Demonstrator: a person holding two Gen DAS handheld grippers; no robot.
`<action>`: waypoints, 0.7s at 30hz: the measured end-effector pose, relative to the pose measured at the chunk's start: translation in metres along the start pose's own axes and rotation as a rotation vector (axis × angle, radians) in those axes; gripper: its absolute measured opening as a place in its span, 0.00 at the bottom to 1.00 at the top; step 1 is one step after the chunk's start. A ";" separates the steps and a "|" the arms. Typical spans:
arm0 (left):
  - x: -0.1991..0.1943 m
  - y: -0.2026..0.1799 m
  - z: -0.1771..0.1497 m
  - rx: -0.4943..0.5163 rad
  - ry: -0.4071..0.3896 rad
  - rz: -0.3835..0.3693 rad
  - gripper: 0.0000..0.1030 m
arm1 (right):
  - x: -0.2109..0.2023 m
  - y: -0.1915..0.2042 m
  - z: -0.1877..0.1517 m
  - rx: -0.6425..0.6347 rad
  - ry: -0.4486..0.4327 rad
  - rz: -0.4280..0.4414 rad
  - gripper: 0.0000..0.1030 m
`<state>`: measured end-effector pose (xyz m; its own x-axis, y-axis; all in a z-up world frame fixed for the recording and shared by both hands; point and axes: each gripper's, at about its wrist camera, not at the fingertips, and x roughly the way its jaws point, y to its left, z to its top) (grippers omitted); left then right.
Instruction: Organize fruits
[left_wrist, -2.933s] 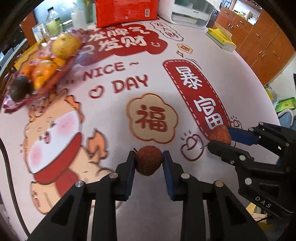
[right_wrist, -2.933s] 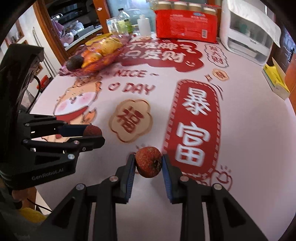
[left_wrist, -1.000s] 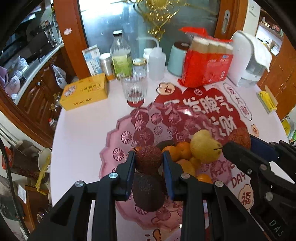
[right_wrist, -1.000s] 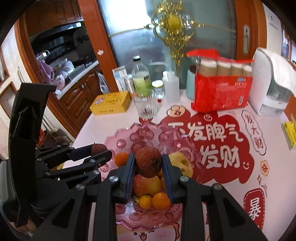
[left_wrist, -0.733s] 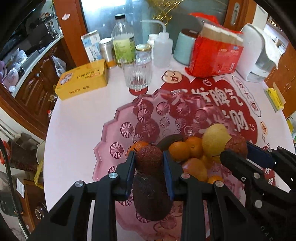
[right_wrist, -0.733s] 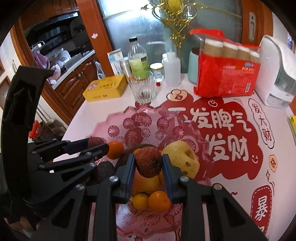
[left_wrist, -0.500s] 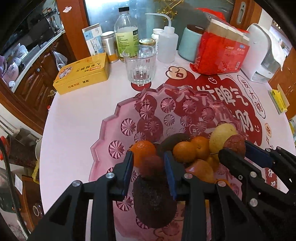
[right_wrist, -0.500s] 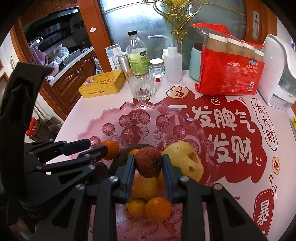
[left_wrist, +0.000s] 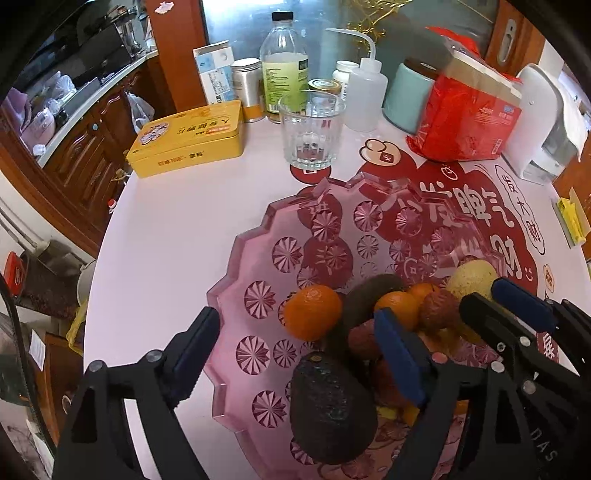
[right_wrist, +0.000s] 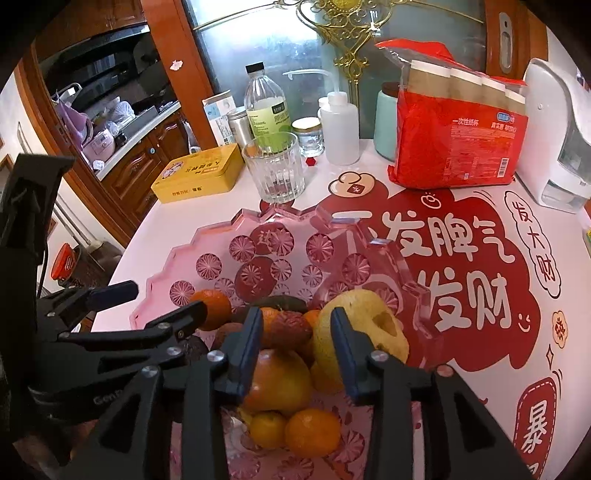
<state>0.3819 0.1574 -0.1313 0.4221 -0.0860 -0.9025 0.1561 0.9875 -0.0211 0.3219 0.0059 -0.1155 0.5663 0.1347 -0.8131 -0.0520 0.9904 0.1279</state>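
Lychee (left_wrist: 364, 338), dark red, down among the fruit in the pink glass dish (left_wrist: 258, 269), against the avocado (left_wrist: 332, 406) and beside a mandarin (left_wrist: 312, 312). Left tool (left_wrist: 295, 350) above the dish's near rim, blue pads spread wide after just opening, nothing gripped; lychee just inside the right-hand pad, not pressed. Second lychee (left_wrist: 439, 310) deeper in the dish, at the right tool (left_wrist: 480, 295) tips.

From the right wrist: lychee (right_wrist: 291, 326) on top of the pile in the dish (right_wrist: 177, 273), over an apple (right_wrist: 279, 380), next to a yellow pear (right_wrist: 369, 325). Right tool (right_wrist: 295, 339) partly parted, jaws just opened, pads clear of the fruit between them. Left tool (right_wrist: 162, 301) at the dish's left rim, open. Drinking glass (right_wrist: 275, 171) behind the dish on the tabletop (right_wrist: 184, 218).
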 end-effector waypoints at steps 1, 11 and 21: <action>-0.001 0.001 0.000 -0.003 0.000 -0.001 0.83 | 0.000 0.000 0.000 0.001 -0.001 0.001 0.39; -0.020 0.001 -0.006 -0.016 0.001 -0.006 0.83 | -0.010 -0.003 0.000 0.021 0.004 0.006 0.43; -0.069 -0.008 -0.025 -0.032 -0.030 -0.019 0.84 | -0.060 -0.002 -0.007 0.025 -0.049 0.007 0.44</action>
<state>0.3289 0.1590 -0.0800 0.4460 -0.1082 -0.8885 0.1356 0.9894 -0.0524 0.2822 -0.0039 -0.0715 0.6056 0.1391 -0.7835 -0.0355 0.9884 0.1480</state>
